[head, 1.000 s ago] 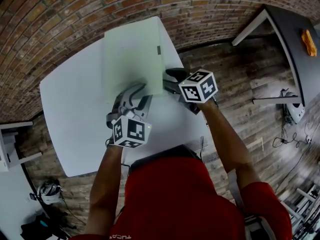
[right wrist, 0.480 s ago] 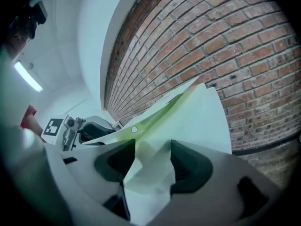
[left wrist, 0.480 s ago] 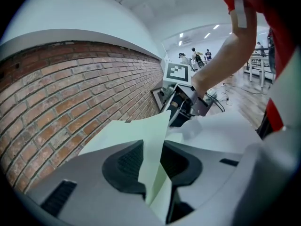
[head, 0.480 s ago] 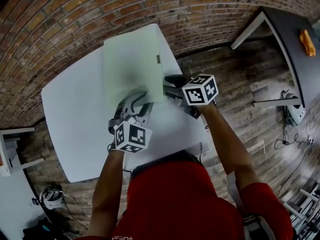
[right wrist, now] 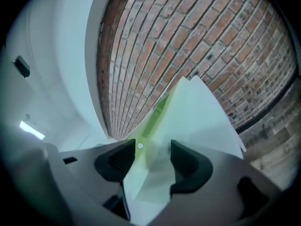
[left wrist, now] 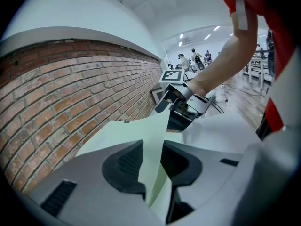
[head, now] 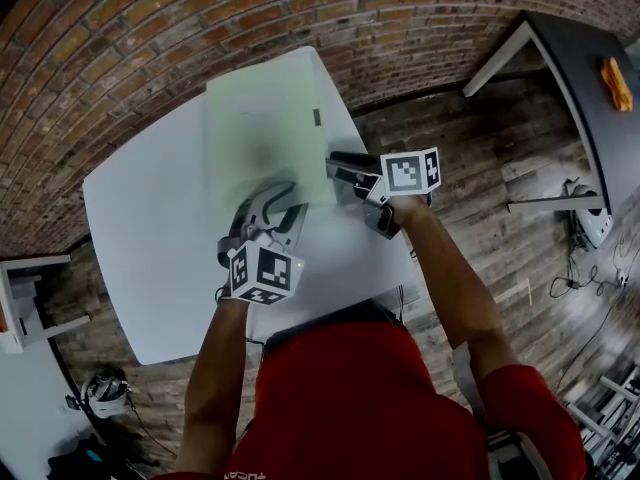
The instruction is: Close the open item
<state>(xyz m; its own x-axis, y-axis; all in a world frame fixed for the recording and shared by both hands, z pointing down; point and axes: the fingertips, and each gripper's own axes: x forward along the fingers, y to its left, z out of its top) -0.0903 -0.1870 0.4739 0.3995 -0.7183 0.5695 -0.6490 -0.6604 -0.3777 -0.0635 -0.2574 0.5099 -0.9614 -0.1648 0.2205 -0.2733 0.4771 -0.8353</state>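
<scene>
A pale green folder (head: 265, 128) lies on the white table (head: 150, 218), its far end near the brick wall. My left gripper (head: 268, 203) is at the folder's near edge. In the left gripper view a green flap (left wrist: 153, 140) runs between the jaws and fills the gap, so my left gripper (left wrist: 153, 161) is shut on it. My right gripper (head: 338, 171) is at the folder's right edge, near its lower corner. In the right gripper view folded green sheets (right wrist: 197, 117) with a small white snap (right wrist: 140, 146) fill the space between the jaws of my right gripper (right wrist: 149, 161).
A brick wall (head: 150, 28) runs behind the table. To the right is a wooden floor (head: 480, 138) and a dark table (head: 585, 58) with an orange object (head: 617, 83). The white table's right edge is just below my right gripper.
My right gripper has rolled about its own line, so its marker cube shows a different face. The left gripper and the folder's body have stayed in place.
</scene>
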